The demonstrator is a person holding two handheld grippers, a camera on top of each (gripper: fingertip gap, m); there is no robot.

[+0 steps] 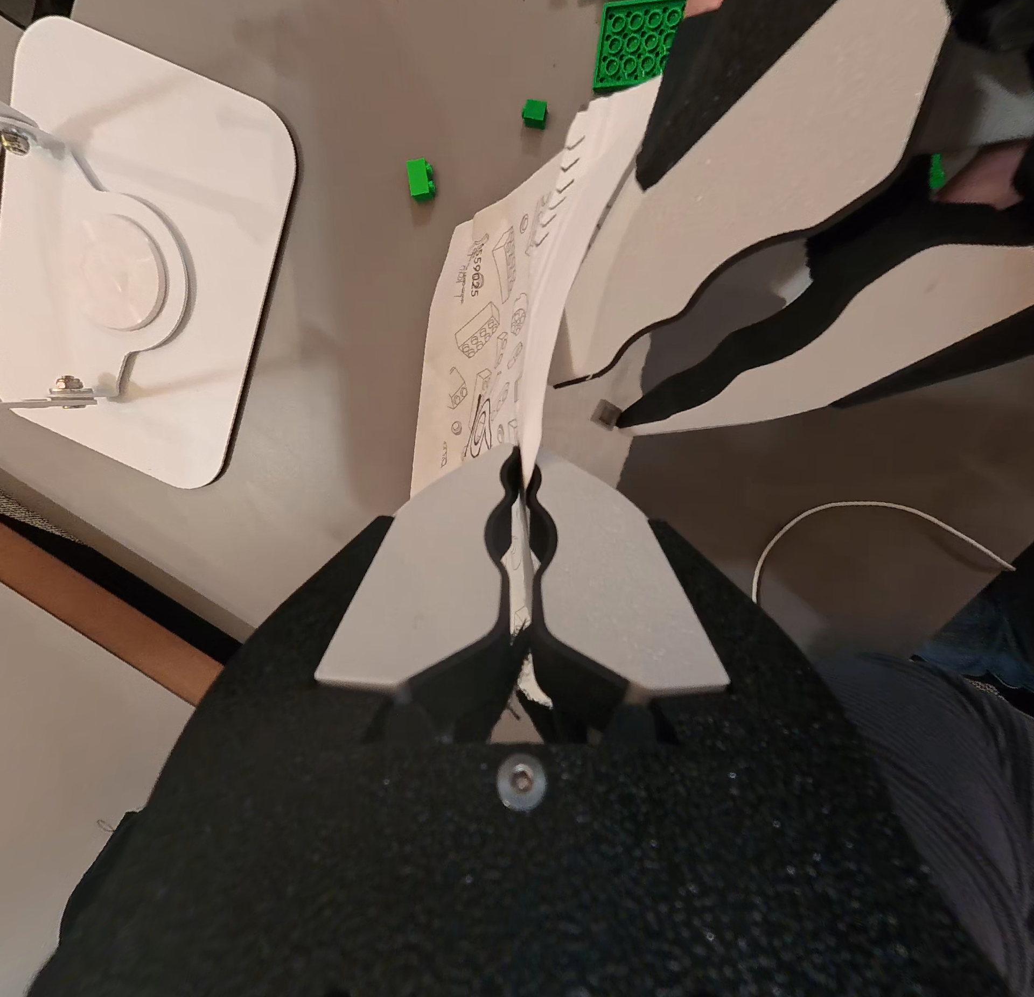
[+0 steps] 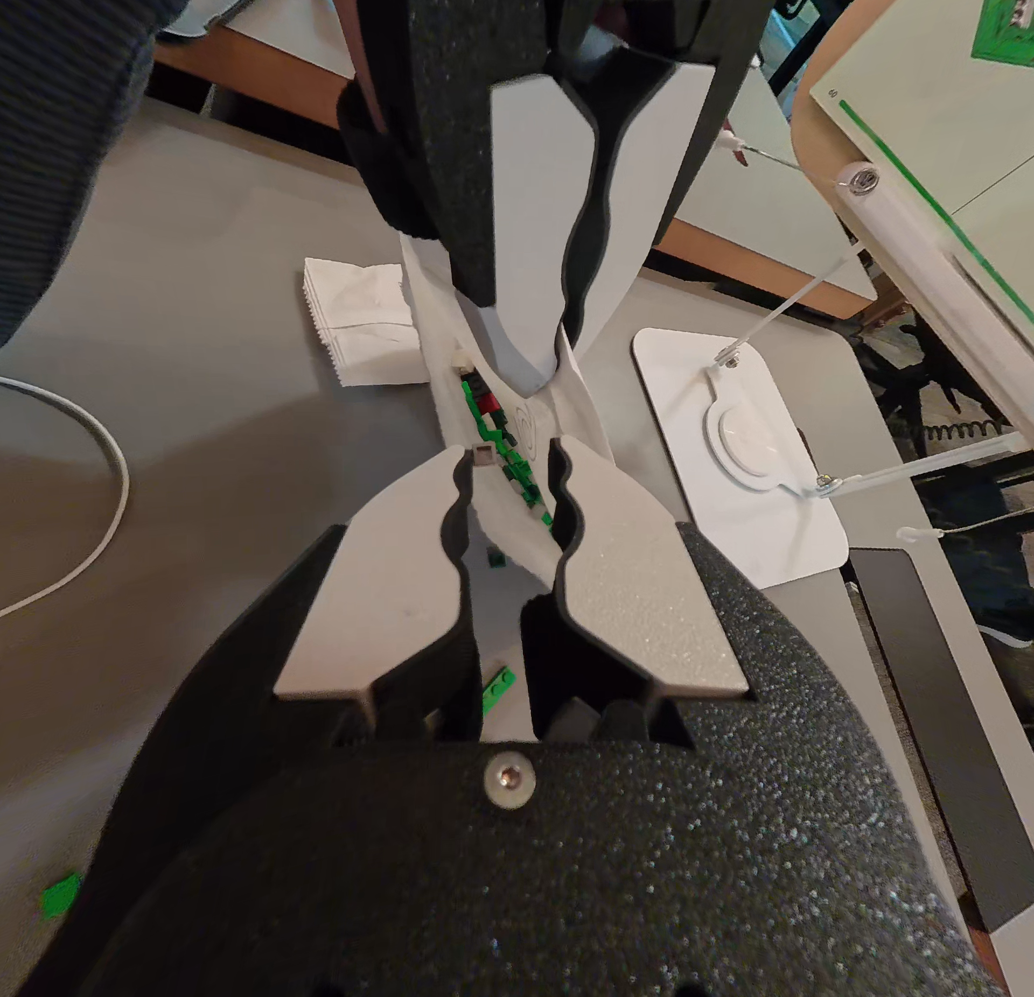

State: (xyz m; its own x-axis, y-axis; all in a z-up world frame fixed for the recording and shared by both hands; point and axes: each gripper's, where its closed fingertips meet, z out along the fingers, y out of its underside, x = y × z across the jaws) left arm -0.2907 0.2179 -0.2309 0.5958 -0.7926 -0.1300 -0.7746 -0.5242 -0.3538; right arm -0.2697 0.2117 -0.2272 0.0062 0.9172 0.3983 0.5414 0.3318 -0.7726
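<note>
Pinching the near edge of a white paper bag printed with black line drawings of bricks [image 1: 492,321], the left gripper [image 1: 525,469] has its grey fingers pressed together with the paper running up between them. The bag hangs slanted over the grey tabletop [image 1: 347,131], its mouth gaping; in the right wrist view small green, red and dark plastic bricks [image 2: 506,450] lie inside the fold.

The right gripper [image 2: 509,453] stands with its jaws parted at that mouth. One fingertip [image 2: 481,455] carries what looks like a tiny grey square piece (I cannot tell whether it is held or merely resting there), and the other finger lies against the bag's wall without clamping it.

Loose pieces sit on the table: two small green cube bricks [image 1: 422,179], a flat green studded plate [image 1: 638,47], a green strip plate [image 2: 498,689] under the right gripper. A white square stand base with a round disc [image 1: 128,243], a folded white paper piece [image 2: 363,321] and a white cable [image 2: 84,500] lie nearby.

Likely risks: the thin paper is held at one edge only, so it could tear or slip free under the bricks' weight; tilting the open mouth further would spill them; and the open fingers could snag or crumple the bag wall.
</note>
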